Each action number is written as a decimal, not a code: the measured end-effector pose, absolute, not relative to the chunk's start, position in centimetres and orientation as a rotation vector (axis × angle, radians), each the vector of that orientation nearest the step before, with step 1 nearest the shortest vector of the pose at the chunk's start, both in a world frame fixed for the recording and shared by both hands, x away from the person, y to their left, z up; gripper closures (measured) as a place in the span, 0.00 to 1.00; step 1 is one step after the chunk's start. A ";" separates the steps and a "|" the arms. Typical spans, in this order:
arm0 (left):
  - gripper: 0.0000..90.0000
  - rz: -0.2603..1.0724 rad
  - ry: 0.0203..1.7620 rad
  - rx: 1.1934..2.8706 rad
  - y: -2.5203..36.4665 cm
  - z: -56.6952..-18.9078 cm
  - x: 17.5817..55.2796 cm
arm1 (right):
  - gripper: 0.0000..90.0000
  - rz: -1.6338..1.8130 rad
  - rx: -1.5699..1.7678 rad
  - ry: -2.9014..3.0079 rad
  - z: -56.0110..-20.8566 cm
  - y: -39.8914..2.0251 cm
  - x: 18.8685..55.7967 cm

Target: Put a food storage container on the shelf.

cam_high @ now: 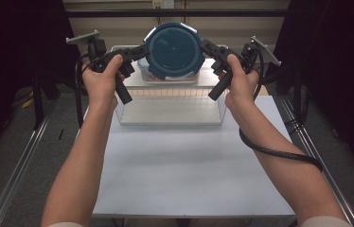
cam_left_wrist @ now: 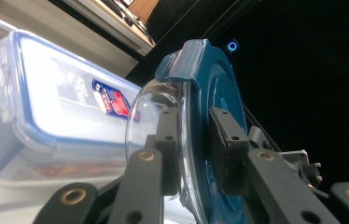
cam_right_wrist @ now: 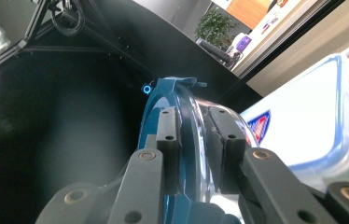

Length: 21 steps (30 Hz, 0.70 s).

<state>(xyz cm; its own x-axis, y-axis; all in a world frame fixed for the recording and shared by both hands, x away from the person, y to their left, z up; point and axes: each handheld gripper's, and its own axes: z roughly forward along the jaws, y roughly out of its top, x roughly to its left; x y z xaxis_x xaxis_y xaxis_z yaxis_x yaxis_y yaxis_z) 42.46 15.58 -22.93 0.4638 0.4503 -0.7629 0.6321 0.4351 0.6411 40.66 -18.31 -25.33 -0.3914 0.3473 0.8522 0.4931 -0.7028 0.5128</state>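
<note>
A round glass container with a dark teal clip lid (cam_high: 172, 49) hangs in the air, tilted so the lid faces me. My left gripper (cam_high: 142, 51) is shut on its left rim and my right gripper (cam_high: 206, 47) is shut on its right rim. In the left gripper view the left gripper (cam_left_wrist: 193, 135) has one pad on the glass bowl (cam_left_wrist: 149, 107) and the other on the teal lid (cam_left_wrist: 219, 93). In the right gripper view the right gripper (cam_right_wrist: 196, 135) pinches the same rim of the container (cam_right_wrist: 156, 112), one pad on each side.
Behind and below the held container a clear rectangular box with a blue-edged lid (cam_left_wrist: 60, 107) (cam_right_wrist: 312, 112) rests on a white wire rack (cam_high: 170, 101) at the far side of the white table (cam_high: 184, 161). Metal rails run along both table sides.
</note>
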 end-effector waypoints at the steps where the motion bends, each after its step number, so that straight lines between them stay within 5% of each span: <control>1: 0.83 -0.146 1.155 1.189 15.6 -22.9 42.7 | 0.84 -2.264 -1.675 -1.172 -25.3 -18.4 41.0; 21: 0.83 -0.139 1.232 1.170 15.2 -22.3 47.7 | 0.84 -2.230 -1.798 -1.114 -25.1 -17.6 46.1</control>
<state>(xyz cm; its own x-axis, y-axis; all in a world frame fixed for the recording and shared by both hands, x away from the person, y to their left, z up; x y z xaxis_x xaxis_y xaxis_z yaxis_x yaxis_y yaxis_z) 47.74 15.17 -22.31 0.4003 0.4813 -0.7798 0.6433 0.4585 0.6132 46.06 -17.62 -25.09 -0.3140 0.3741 0.8726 0.4733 -0.7351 0.4854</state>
